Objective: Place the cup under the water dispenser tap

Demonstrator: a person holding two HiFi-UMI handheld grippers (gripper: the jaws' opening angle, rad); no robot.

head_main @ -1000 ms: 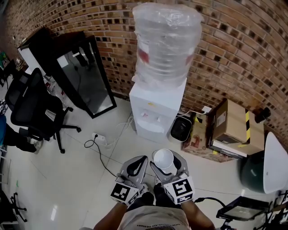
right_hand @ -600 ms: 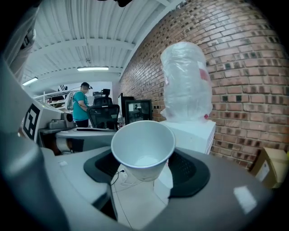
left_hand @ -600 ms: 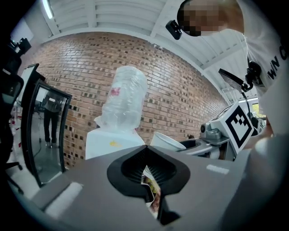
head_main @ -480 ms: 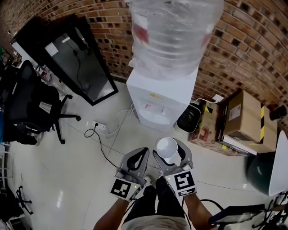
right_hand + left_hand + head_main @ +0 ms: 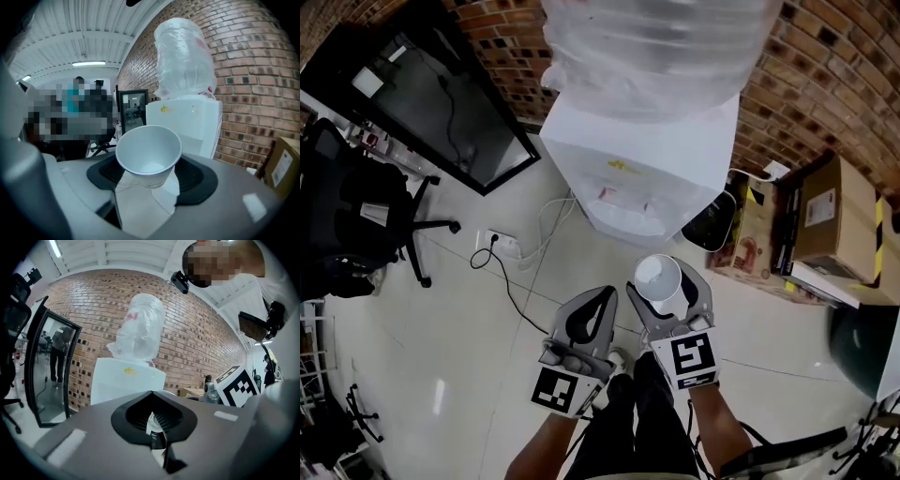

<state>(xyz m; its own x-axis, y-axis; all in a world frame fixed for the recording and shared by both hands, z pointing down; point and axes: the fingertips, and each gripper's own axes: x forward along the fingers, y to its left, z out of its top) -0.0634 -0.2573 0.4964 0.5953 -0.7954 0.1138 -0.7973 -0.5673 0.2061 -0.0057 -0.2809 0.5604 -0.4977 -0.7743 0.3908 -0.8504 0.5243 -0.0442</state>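
The cup (image 5: 657,278) sits in the right gripper (image 5: 667,285), before the water dispenser (image 5: 637,173); the left gripper (image 5: 602,298) lies just left

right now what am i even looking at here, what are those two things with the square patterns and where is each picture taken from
There is no robot: a person holds a hand-held gripper in each hand. The head view comes from a camera on the person's head, looking down. The other two cameras ride on the grippers and look forward. The right gripper has its fingers closed on a white paper cup, upright and seemingly empty. The left gripper is shut and holds nothing. Ahead stands a white water dispenser with a big bottle on top. On the floor are a cardboard box and an office chair.
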